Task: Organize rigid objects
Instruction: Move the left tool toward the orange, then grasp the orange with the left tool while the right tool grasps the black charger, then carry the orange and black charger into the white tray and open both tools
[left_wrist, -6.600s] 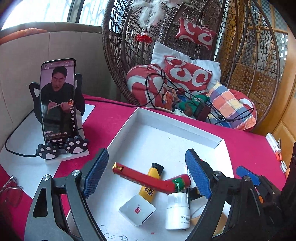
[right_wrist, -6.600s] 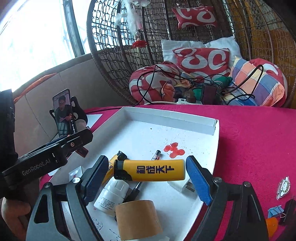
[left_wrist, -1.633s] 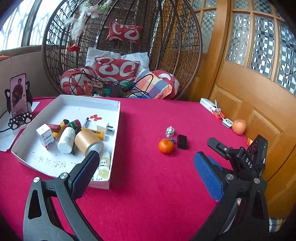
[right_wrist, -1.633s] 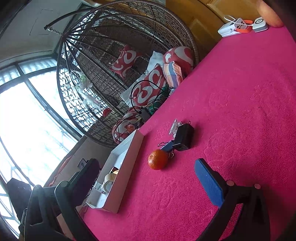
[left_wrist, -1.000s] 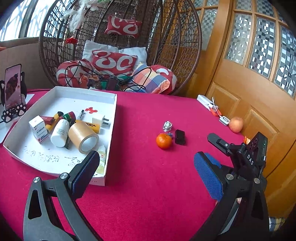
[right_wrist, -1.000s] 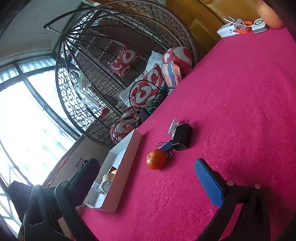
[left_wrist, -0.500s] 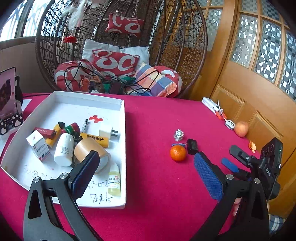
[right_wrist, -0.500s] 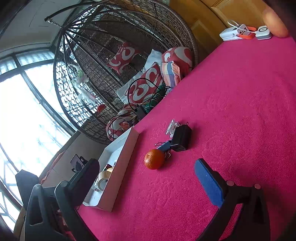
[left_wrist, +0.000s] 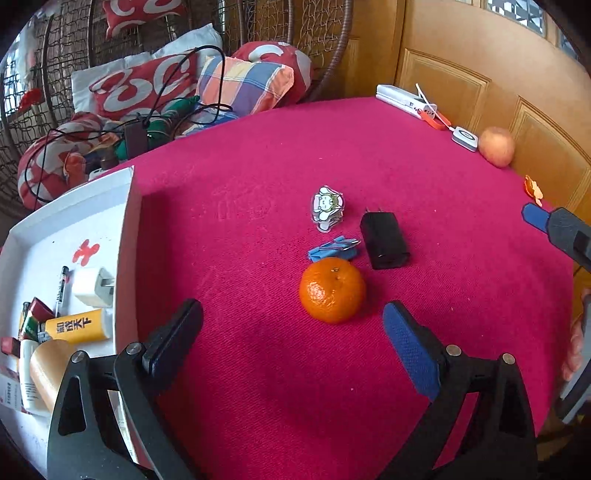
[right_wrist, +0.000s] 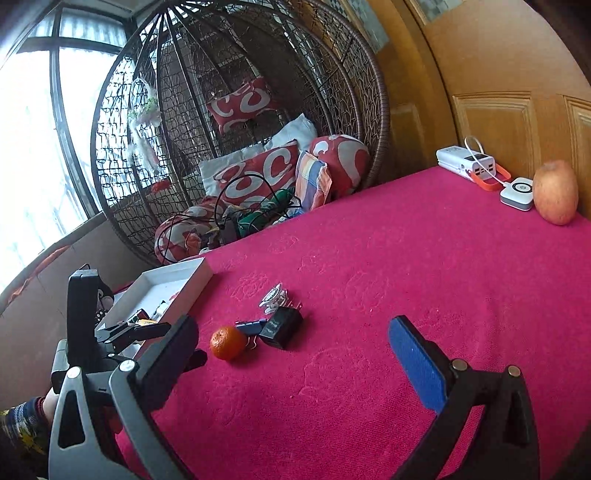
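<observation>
While both tools gape, yellow lighter reads 和成天下

On table: one orange, one black charger, one blue clip, one cartoon charm, one apple, one white tray, two claws.

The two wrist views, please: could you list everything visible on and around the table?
Tangerine: 1, orange, mid-table.
Charger plug: 1, black, behind the tangerine.
Binder clip: 1, blue, between the two.
Cartoon clip: 1, white-green, farther back.
Tray: 1, white, left edge, holding lighter, white plug, tape roll, bottle, pen.
Apple: 1, red-yellow, far corner.
Power bank: 1, white, beside the apple.
Hanging chair: 1, wicker, cushions inside.
Left gripper: open, near the tangerine.
Right gripper: open.
</observation>
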